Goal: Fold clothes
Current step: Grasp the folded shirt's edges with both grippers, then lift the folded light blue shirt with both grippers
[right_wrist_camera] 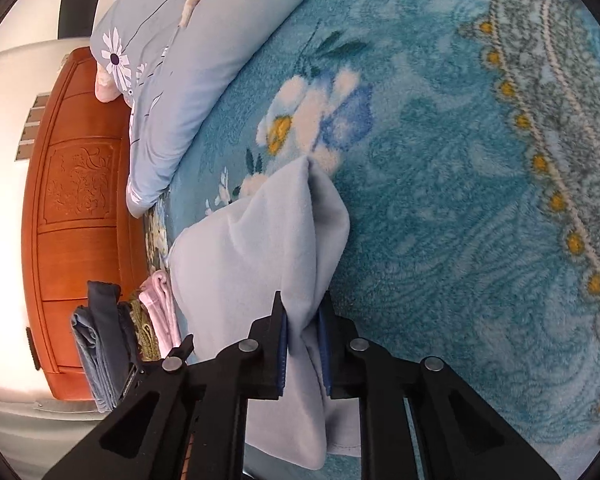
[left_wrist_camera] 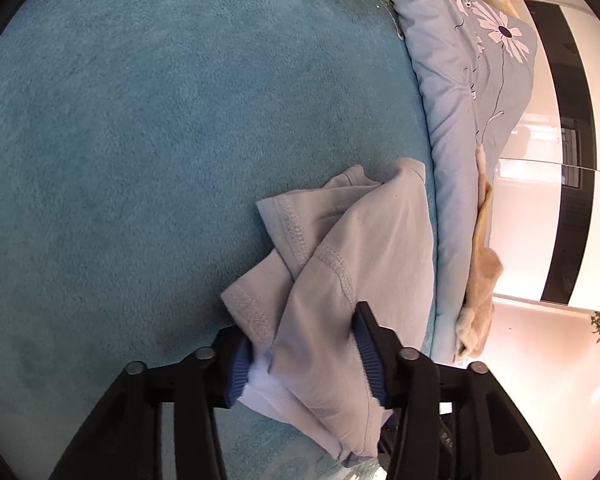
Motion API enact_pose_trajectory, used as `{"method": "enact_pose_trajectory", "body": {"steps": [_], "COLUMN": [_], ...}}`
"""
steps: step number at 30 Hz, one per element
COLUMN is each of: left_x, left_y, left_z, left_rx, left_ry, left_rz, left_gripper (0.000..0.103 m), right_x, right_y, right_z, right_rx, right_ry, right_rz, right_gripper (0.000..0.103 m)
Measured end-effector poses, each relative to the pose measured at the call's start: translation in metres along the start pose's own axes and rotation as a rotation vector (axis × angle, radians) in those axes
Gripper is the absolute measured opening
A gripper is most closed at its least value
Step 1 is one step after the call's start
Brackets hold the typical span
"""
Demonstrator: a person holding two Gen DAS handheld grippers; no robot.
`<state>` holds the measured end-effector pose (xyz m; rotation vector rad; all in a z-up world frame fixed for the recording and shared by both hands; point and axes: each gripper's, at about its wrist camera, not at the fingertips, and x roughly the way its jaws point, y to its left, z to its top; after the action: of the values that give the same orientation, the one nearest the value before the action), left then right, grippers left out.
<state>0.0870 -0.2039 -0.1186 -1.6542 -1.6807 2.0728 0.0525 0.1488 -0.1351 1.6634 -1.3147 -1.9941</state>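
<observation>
A pale grey garment (left_wrist_camera: 340,264) with stitched hems lies bunched on the teal blanket (left_wrist_camera: 140,140). My left gripper (left_wrist_camera: 304,360) is shut on a thick fold of it, blue pads pressing from both sides. In the right wrist view the same pale garment (right_wrist_camera: 260,240) rises in a soft peak. My right gripper (right_wrist_camera: 303,344) is shut on a narrow pinch of that cloth, and the rest hangs down between and below the fingers.
A light blue quilt with white flowers (left_wrist_camera: 472,80) lies along the bed's edge (right_wrist_camera: 188,80). A carved orange wooden headboard (right_wrist_camera: 80,208) stands beyond it. Folded clothes (right_wrist_camera: 116,340) are stacked by the headboard. A beige cloth (left_wrist_camera: 480,288) hangs off the quilt.
</observation>
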Motion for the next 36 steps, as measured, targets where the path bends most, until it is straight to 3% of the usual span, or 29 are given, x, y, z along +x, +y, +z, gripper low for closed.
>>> {"method": "enact_pose_trajectory", "body": {"steps": [1, 2, 8, 15, 18, 21, 25, 27, 30, 36], "left_x": [-0.001, -0.002, -0.022, -0.096, -0.123, -0.119, -0.076, -0.071, -0.074, -0.085], "left_y": [0.001, 0.001, -0.008, -0.002, -0.007, 0.0, 0.013, 0.015, 0.012, 0.02], "left_z": [-0.001, -0.004, -0.021, -0.038, -0.043, -0.049, -0.074, -0.079, -0.074, -0.059], "left_rx": [0.002, 0.009, 0.074, 0.079, 0.124, 0.141, 0.119, 0.11, 0.106, 0.061], "left_ry": [-0.002, -0.006, -0.062, -0.203, -0.221, -0.162, 0.002, 0.042, 0.03, -0.072], "left_rz": [-0.007, -0.01, -0.001, 0.003, 0.042, 0.044, 0.083, 0.091, 0.09, 0.153], "left_gripper": [0.02, 0.019, 0.013, 0.013, 0.013, 0.013, 0.014, 0.014, 0.018, 0.05], "right_x": [0.0, 0.0, -0.009, -0.013, -0.016, -0.024, -0.027, -0.027, -0.037, -0.04], "right_y": [0.006, 0.014, 0.064, 0.123, 0.141, 0.145, 0.119, 0.101, 0.078, 0.055], "right_z": [0.001, 0.001, -0.002, -0.03, -0.041, -0.041, -0.019, -0.005, 0.007, 0.009], "right_rx": [-0.023, -0.049, -0.209, -0.37, -0.437, -0.511, -0.509, -0.486, -0.424, -0.407], "right_ry": [0.005, 0.008, 0.016, 0.098, 0.141, 0.153, 0.14, 0.132, 0.106, 0.102], "right_rz": [-0.016, -0.018, -0.017, 0.094, 0.147, 0.134, 0.016, -0.048, -0.071, -0.134], "right_gripper": [0.011, 0.011, 0.01, 0.009, 0.007, 0.007, 0.006, 0.003, 0.001, 0.003]}}
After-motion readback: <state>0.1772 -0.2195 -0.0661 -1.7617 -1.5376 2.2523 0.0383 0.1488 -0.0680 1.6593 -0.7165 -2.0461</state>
